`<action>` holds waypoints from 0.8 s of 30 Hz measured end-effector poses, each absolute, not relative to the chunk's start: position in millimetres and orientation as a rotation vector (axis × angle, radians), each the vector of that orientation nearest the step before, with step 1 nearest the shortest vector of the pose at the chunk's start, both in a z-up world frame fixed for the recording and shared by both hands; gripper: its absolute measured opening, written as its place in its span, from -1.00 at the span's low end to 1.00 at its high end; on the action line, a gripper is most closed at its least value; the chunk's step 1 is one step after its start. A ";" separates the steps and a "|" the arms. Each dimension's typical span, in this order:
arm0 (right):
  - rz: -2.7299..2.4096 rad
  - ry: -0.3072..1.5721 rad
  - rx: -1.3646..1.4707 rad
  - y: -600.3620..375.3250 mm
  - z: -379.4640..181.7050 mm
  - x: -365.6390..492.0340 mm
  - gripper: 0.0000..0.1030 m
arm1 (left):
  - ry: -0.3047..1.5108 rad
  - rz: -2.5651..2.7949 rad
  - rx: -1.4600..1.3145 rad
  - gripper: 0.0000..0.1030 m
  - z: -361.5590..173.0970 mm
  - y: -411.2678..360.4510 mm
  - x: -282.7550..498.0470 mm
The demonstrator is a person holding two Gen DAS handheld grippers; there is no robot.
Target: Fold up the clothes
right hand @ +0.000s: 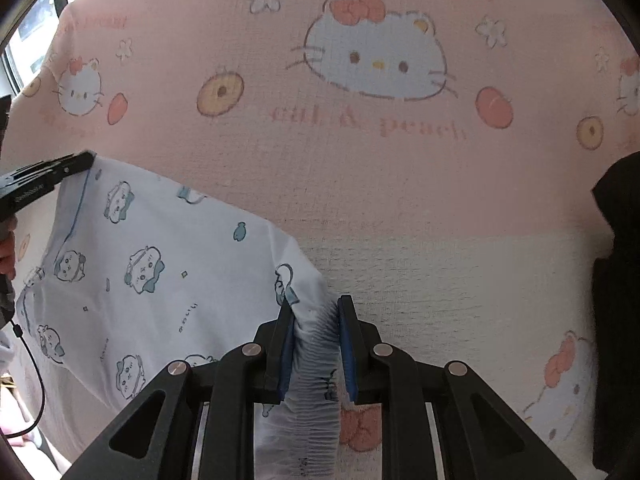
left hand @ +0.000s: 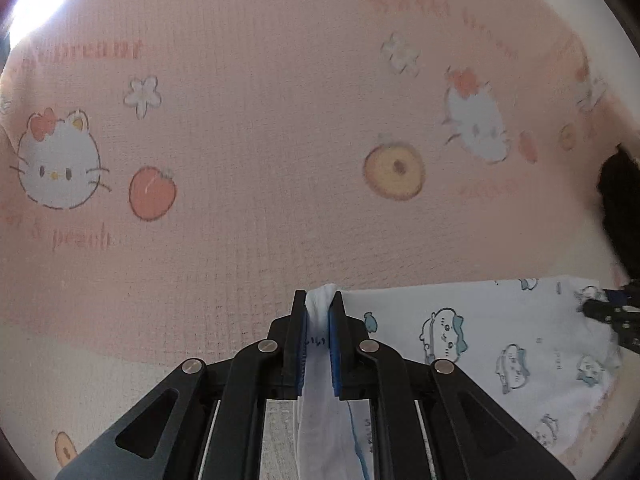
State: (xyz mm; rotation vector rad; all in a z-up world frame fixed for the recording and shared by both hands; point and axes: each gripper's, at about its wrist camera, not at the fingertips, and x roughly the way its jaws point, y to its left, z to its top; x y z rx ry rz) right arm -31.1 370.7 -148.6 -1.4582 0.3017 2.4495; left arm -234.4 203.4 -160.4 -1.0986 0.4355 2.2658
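Note:
A white garment [left hand: 480,336] printed with small blue cartoon figures hangs stretched between my two grippers above a pink printed sheet. My left gripper [left hand: 319,300] is shut on one corner of the white garment. My right gripper [right hand: 316,308] is shut on the gathered elastic edge of the same garment [right hand: 160,264]. In the right wrist view the left gripper [right hand: 52,172] shows at the far left, holding the other end. In the left wrist view the right gripper [left hand: 612,312] shows at the right edge.
The pink sheet [left hand: 256,140] with cat faces, peaches and donuts covers the whole surface, with a cream band [right hand: 460,280] nearer to me. A dark object [right hand: 620,300] stands at the right edge. A bright window [left hand: 44,0] is at the far left.

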 end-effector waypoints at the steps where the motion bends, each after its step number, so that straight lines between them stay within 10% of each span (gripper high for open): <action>1: 2.439 0.301 -1.461 371.9 -151.5 -32.2 -0.65 | 0.453 2.261 -1.111 -0.85 -164.8 205.2 -235.4; 11: 2.437 0.318 -1.481 375.6 -164.6 -37.0 -0.63 | 0.416 2.271 -1.114 -0.83 -170.4 201.9 -236.2; 15: 2.450 0.331 -1.428 377.0 -159.7 -35.0 0.19 | 0.296 2.285 -1.202 -0.76 -169.1 190.8 -243.3; 20: 2.459 0.317 -1.413 375.3 -155.0 -30.7 0.20 | 0.168 2.333 -1.286 0.27 -159.1 169.2 -248.8; 24: 2.451 0.312 -1.430 374.4 -154.1 -25.8 0.20 | 0.145 2.338 -1.315 0.28 -148.3 157.9 -249.1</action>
